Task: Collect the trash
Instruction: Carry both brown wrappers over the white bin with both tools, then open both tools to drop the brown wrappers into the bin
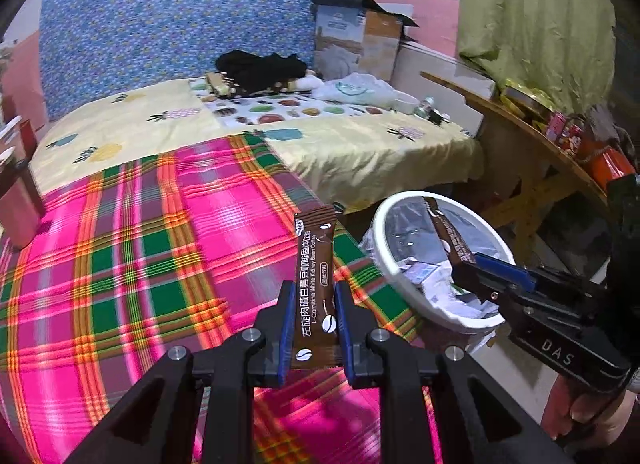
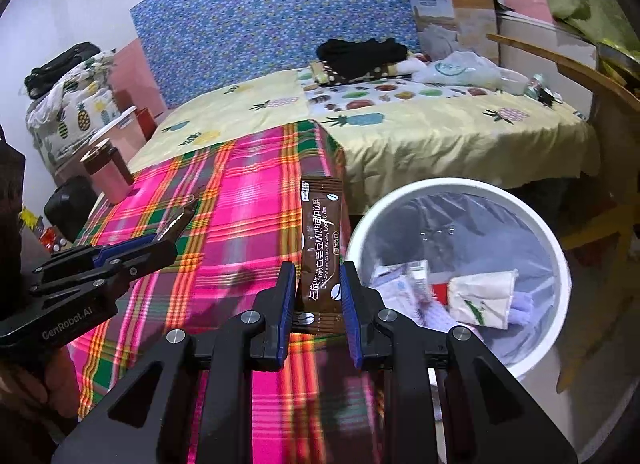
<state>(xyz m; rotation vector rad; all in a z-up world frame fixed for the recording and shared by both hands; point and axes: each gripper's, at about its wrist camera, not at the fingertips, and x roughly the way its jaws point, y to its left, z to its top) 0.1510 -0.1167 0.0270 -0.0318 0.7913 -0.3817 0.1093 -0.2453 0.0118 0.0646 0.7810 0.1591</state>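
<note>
My left gripper (image 1: 314, 292) is shut on a brown coffee sachet (image 1: 316, 260) that stands upright between its blue pads, above the pink plaid blanket (image 1: 140, 248). My right gripper (image 2: 318, 276) is shut on a second brown sachet (image 2: 320, 223), also upright, just left of the white bin's rim (image 2: 460, 183). In the left wrist view the right gripper (image 1: 468, 264) holds its sachet (image 1: 446, 232) over the bin's rim (image 1: 452, 320). In the right wrist view the left gripper (image 2: 160, 242) sits to the left over the blanket with its sachet (image 2: 180, 219).
The lined bin holds paper and a tissue packet (image 2: 484, 300). Behind the blanket lies a bed with a yellow pineapple sheet (image 2: 440, 135). A wooden table (image 1: 520, 127) with packets stands right of the bin. A pink tin (image 2: 108, 171) sits at the blanket's left edge.
</note>
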